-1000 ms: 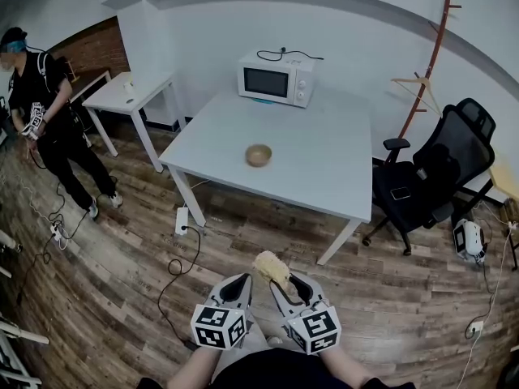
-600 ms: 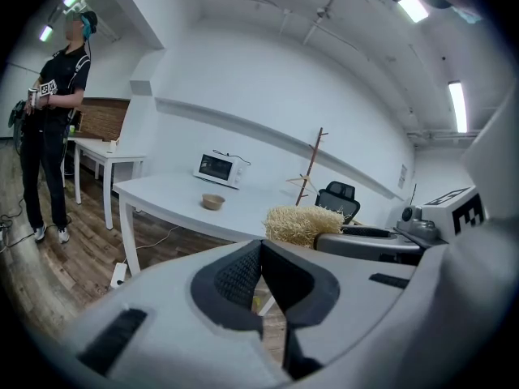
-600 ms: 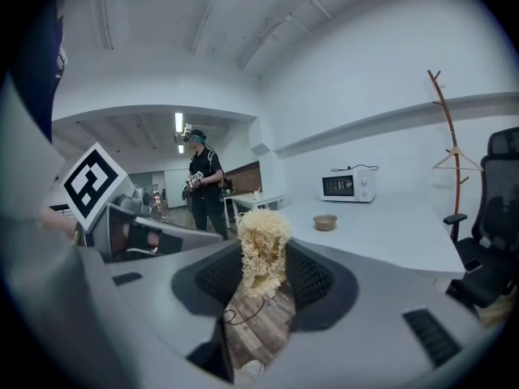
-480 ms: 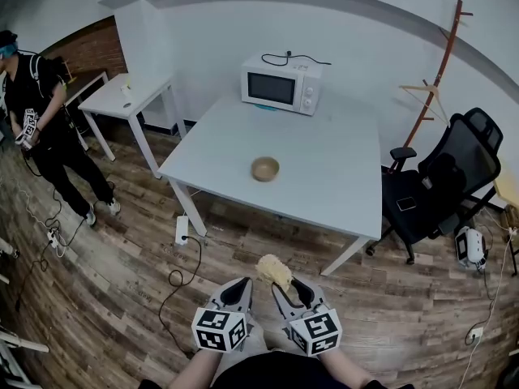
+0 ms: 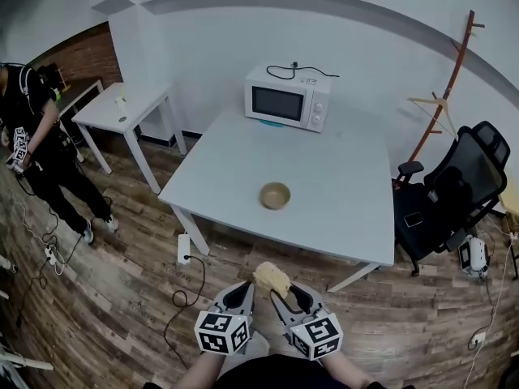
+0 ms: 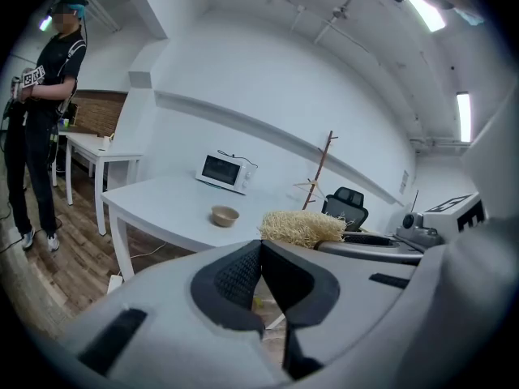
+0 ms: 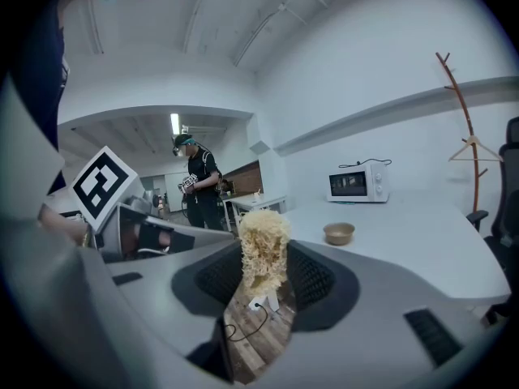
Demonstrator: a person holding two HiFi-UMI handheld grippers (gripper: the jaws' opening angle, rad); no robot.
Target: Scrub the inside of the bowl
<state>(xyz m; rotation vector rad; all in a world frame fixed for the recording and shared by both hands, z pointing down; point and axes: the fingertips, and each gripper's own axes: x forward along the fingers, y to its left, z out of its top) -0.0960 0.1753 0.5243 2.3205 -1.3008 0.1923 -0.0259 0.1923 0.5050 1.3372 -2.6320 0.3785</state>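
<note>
Ahead of us, the white table point(image 5: 340, 160) carries a microwave point(image 5: 288, 97) at its far edge and the small wooden bowl point(image 5: 275, 195) nearer, standing alone. Wood floor point(image 5: 122, 282) lies between the table and us. An office chair point(image 5: 454, 189) sits right, a person point(image 5: 36, 136) far left. Our left gripper point(image 5: 241, 292) is clenched, empty. Our right gripper point(image 5: 284, 292) pinches a straw-coloured scrubber point(image 5: 272, 277), well short of the bowl.

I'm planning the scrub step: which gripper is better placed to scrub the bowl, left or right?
Right. The right gripper clamps the fibrous scrubber; the left gripper is shut and empty. Both are apart from the bowl.
</note>
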